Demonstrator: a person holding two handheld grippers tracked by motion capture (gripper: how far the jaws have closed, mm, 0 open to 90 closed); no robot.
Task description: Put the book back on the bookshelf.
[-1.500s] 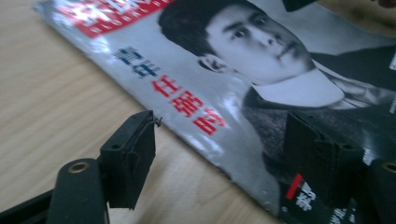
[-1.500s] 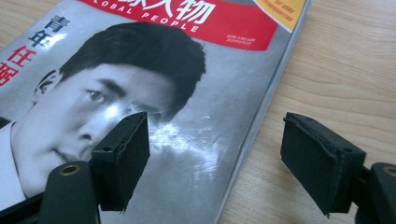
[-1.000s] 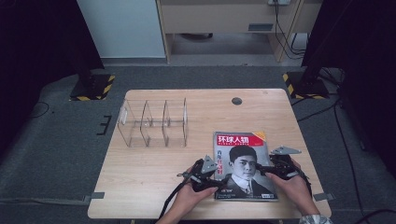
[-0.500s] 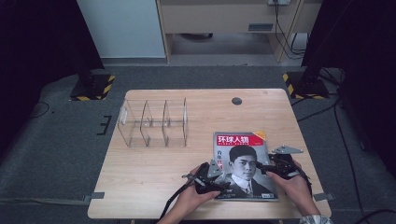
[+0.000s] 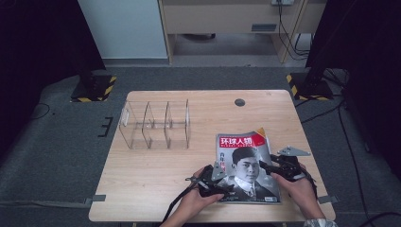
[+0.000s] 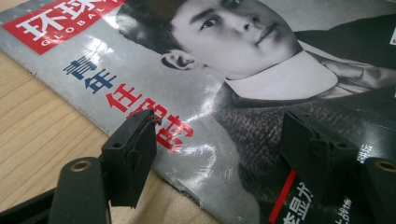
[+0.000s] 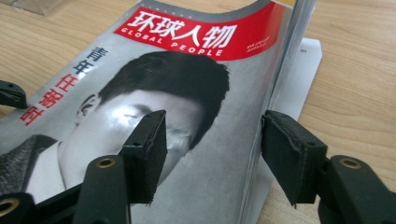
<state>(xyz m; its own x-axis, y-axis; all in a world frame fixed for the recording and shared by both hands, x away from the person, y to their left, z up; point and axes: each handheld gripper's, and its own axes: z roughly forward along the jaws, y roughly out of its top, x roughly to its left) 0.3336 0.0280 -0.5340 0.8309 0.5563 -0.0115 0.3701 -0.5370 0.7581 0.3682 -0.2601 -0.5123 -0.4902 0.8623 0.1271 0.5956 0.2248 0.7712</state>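
Observation:
A magazine with a red title band and a man's portrait lies flat at the table's front right. My left gripper rests at its lower left edge. In the left gripper view the jaws stand apart, open, over the cover, with one pad at the edge. My right gripper is at the right edge. In the right gripper view its jaws have just been closing. The slightly raised page edge stands between them with gaps on both sides.
A clear acrylic divider rack stands at the table's left middle. A round cable hole sits near the far edge. A white sheet pokes out from under the magazine's right side. Bare wood lies left of the magazine.
Both hands keep their places at the magazine's two sides, and the magazine has not shifted. The right gripper's jaws look slightly narrower.

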